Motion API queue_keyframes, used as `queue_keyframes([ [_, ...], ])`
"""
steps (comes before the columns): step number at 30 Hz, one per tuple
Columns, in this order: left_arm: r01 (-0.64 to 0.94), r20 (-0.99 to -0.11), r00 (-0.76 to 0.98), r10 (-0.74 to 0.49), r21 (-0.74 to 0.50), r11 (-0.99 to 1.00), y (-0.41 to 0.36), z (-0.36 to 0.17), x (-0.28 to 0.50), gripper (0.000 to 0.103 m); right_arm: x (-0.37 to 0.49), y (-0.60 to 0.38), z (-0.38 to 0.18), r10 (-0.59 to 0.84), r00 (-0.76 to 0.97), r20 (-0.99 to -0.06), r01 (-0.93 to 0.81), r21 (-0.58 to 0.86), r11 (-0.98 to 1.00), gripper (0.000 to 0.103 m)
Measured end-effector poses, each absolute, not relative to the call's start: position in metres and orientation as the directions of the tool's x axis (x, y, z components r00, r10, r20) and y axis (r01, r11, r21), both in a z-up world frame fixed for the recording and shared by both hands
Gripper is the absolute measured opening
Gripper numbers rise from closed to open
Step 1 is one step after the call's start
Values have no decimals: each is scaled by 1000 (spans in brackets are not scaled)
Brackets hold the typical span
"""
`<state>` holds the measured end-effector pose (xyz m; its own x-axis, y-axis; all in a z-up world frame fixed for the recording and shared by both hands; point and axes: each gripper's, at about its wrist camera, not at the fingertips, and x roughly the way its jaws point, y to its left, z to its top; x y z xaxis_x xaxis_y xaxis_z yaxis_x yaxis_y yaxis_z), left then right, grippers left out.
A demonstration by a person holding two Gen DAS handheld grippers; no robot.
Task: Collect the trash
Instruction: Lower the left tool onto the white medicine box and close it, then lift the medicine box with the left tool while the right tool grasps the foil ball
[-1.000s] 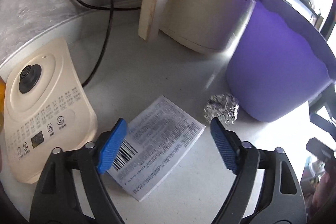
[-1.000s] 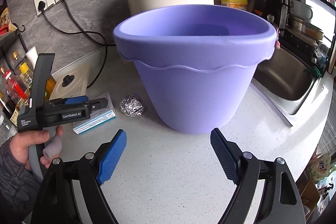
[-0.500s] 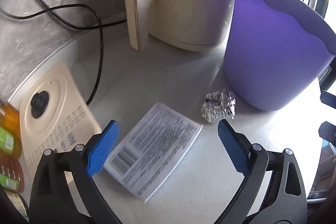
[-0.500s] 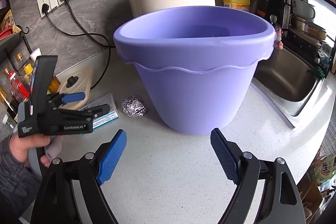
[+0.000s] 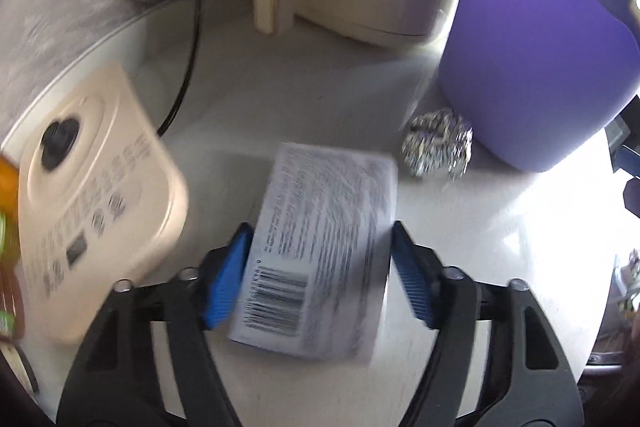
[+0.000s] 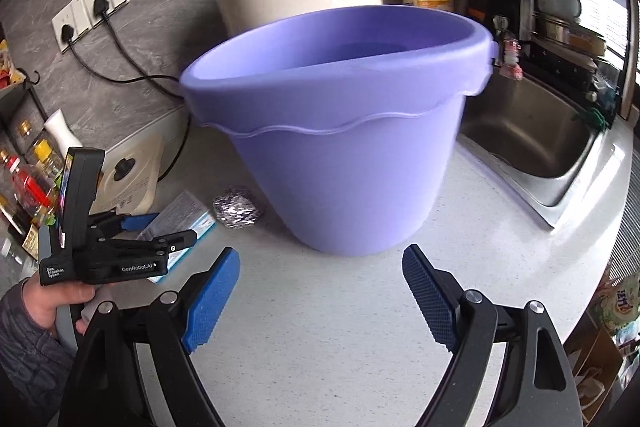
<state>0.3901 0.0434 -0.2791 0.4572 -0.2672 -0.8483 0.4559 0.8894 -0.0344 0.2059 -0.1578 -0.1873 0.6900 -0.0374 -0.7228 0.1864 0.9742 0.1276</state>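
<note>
Left gripper (image 5: pixel 320 267) jaws clamp the flat white printed box (image 5: pixel 320 251) beside the crumpled foil ball (image 5: pixel 438 143); right gripper (image 6: pixel 320 301) gapes wide before the purple plastic bucket (image 6: pixel 344 163)

Right tongs (image 6: pixel 320 295) gape before the purple bucket (image 6: pixel 340 163), foil ball (image 6: pixel 237 211) beside it.

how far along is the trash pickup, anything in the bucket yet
Nothing looks done: what shows of the inside of the purple plastic bucket is bare. In hand: the left gripper has its blue fingers on either side of the flat printed cardboard box; blur hides whether they have clamped. Left: the crumpled foil ball lies on the counter beside the bucket, and the right gripper is open and empty.
</note>
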Motion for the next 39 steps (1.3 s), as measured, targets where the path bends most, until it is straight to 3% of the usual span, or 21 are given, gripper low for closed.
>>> queue_keyframes([
  [5,364,-821,520,-234,-35,931,68,-270,371,64,218,-127,-188,42,689,-724,65,120,991,81],
  [10,259,-799,567,-202,-61,964,87,-255,340,64,232,-94,-192,122,680,-723,-73,98,992,63],
  [16,141,-781,605,-155,-86,986,118,-243,320,64,252,-61,-200,139,678,-722,-162,38,986,51],
  [28,36,-763,633,-131,-139,990,152,-250,317,64,302,-37,-229,-32,673,-739,-126,-157,979,50],
  [31,39,-768,629,-121,-124,991,151,-250,319,64,309,-37,-235,-58,668,-742,-107,-172,979,57],
  [35,24,-758,643,-112,-126,992,155,-246,320,64,316,-33,-243,-67,660,-749,-113,-187,976,57],
  [38,13,-754,648,-105,-126,992,157,-244,317,64,323,-35,-249,-68,636,-769,-112,-178,978,52],
  [39,12,-753,650,-103,-125,992,157,-243,316,64,324,-37,-250,-61,630,-774,-109,-165,980,34],
])
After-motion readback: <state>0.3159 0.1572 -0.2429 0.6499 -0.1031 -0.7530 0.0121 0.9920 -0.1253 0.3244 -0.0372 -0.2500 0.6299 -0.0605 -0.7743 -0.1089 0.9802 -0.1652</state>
